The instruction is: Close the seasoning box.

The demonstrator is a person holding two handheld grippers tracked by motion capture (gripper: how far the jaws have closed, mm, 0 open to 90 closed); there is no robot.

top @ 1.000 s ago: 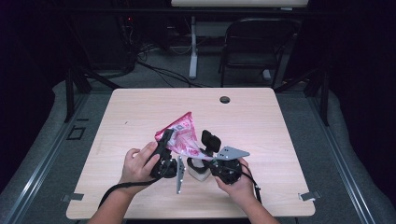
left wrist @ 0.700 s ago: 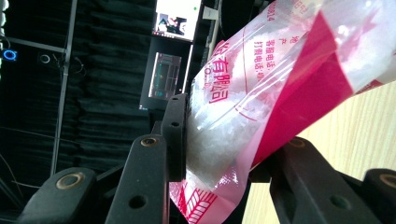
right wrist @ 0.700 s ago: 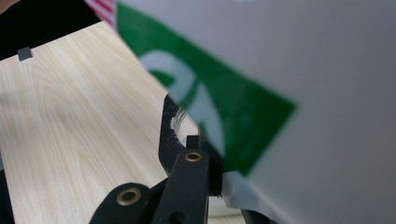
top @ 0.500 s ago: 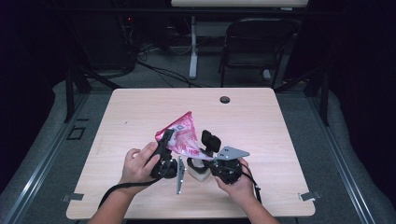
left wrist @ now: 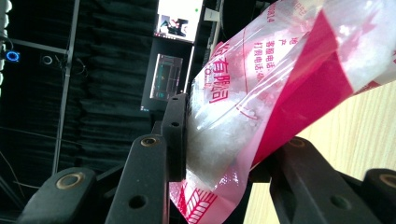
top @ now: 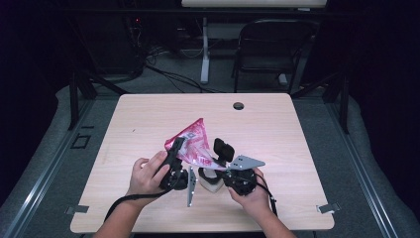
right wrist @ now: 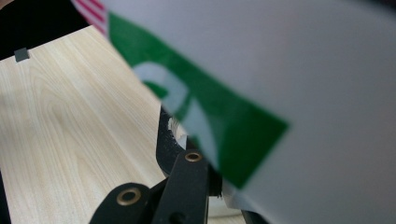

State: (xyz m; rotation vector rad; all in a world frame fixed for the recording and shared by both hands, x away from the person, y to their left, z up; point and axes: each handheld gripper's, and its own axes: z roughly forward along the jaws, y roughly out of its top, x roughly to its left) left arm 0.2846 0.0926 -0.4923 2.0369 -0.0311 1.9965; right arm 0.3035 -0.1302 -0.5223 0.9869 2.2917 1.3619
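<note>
Red-and-clear plastic bag [top: 194,144] of white granules sits just below the middle of the counter [top: 148,119], raised off the surface, its upper corner pointing toward 12 o'clock. In the left gripper view the bag [left wrist: 280,88] shows red printed characters on clear film, with white crystals [left wrist: 210,144] packed in the lower part.

Left tool [top: 174,158]: at about 8 o'clock of the bag, held in the person's left hand [top: 146,174]. The left gripper view shows its two black jaws pressed on either side of the bag's bulging lower portion, so the jaws stand partly apart with the bag clamped between them. Left tool [left wrist: 219,154] grips the filled part, not an empty edge.

Right tool [top: 225,158]: at about 4 o'clock of the bag, held in the right hand [top: 250,196], grey three-cornered plate [top: 245,162] on top. The right gripper view is very close and blurred; a white surface with a green printed mark [right wrist: 201,116] lies across the jaws, and the jaws are closed on it. Whether that surface is another part of the same bag I cannot tell. A white object [top: 210,181] lies on the counter just below the right tool, between the two hands.

At 12 o'clock, near the far edge of the counter, a dark round grommet [top: 238,105]. Beyond it, a black chair [top: 270,54] on the floor.
</note>
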